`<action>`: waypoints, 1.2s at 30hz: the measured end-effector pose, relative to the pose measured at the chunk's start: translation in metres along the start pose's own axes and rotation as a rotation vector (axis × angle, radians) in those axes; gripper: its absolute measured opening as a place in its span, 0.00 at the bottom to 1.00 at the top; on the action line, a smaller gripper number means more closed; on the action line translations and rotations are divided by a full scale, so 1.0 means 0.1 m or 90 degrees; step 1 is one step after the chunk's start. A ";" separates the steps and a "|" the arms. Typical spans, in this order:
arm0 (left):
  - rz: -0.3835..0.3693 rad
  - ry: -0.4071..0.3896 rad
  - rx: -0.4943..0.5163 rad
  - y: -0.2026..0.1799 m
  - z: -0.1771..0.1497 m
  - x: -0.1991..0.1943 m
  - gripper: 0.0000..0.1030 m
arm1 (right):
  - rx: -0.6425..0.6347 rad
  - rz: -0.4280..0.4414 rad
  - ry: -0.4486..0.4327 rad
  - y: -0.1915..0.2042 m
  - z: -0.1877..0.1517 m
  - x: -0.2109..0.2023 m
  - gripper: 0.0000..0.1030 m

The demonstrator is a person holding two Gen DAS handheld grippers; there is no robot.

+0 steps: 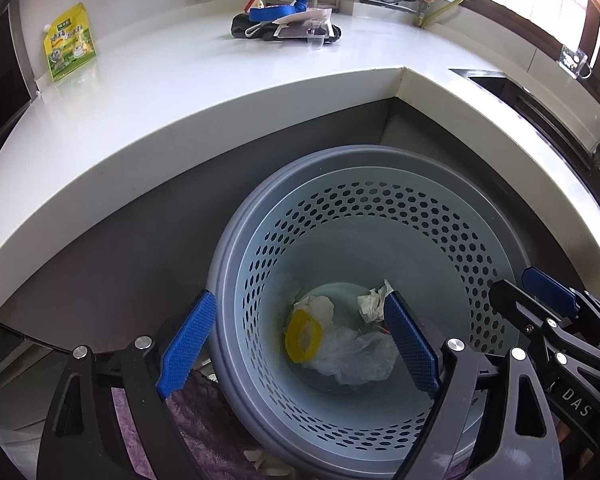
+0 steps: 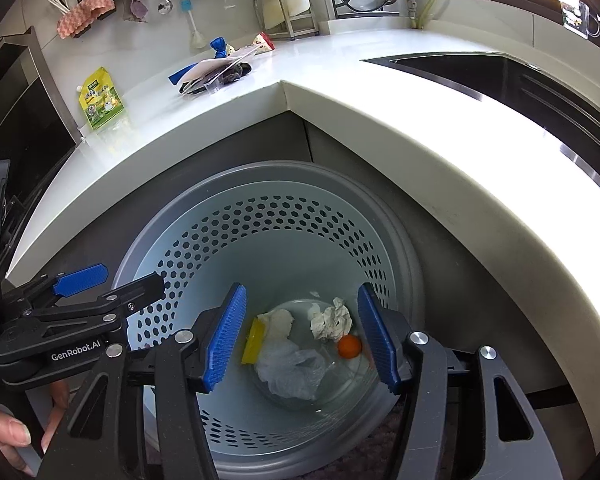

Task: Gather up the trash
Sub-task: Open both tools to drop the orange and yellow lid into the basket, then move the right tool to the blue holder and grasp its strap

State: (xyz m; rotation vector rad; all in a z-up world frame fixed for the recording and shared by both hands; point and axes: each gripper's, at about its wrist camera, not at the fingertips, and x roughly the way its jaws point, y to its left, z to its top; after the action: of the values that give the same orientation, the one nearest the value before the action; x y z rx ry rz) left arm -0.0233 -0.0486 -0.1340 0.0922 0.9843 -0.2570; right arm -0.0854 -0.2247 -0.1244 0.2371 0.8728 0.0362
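You held both tools over the bin (image 1: pixel 380 216), which stood on the floor in the inner corner of the white table (image 1: pixel 180 92).

Your left tool (image 1: pixel 300 344) stood wide open, with nothing between its blue pads (image 1: pixel 188 344). Your right tool (image 2: pixel 300 340) was open too, less widely, and its pads (image 2: pixel 224 340) pressed on nothing. In the left view the right tool showed at the lower right edge, over the bin's rim; in the right view the left tool showed at the left edge, with your fingers (image 2: pixel 12 436) on its handle.

The trash lay at the bottom of the bin: a crumpled tissue (image 2: pixel 332 320), a clear plastic bag (image 2: pixel 292 372), a yellow ring-shaped piece (image 1: pixel 302 334) against another white wad (image 2: pixel 278 322), and a small orange ball (image 2: pixel 349 347) just beside the tissue. The ball showed only in the right view.

More things lay on the table, well apart from the bin: a green and yellow pouch (image 1: pixel 70 42) standing against the wall, and a pile with a blue strap (image 1: pixel 276 12), a dark cloth (image 1: pixel 244 28) and white packaging (image 1: pixel 306 18). A purple mat (image 1: pixel 204 420) lay on the floor by the bin.
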 end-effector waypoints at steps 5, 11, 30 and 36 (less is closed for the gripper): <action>0.002 -0.002 0.002 0.01 0.00 -0.02 0.82 | 0.000 0.000 -0.002 0.00 0.00 -0.01 0.54; 0.004 -0.003 0.003 0.01 0.00 -0.03 0.82 | 0.001 0.000 -0.001 -0.01 0.00 -0.01 0.54; 0.034 -0.069 -0.009 0.24 0.18 -0.25 0.87 | 0.002 0.001 -0.025 0.04 0.19 -0.10 0.55; 0.035 -0.115 -0.021 0.43 0.46 -0.47 0.90 | -0.023 -0.005 -0.055 0.18 0.54 -0.12 0.56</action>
State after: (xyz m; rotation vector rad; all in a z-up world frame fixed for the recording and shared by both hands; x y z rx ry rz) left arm 0.0006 -0.0074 -0.0708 0.0645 0.8057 -0.1942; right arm -0.0513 -0.2190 -0.0780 0.1993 0.7859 0.0344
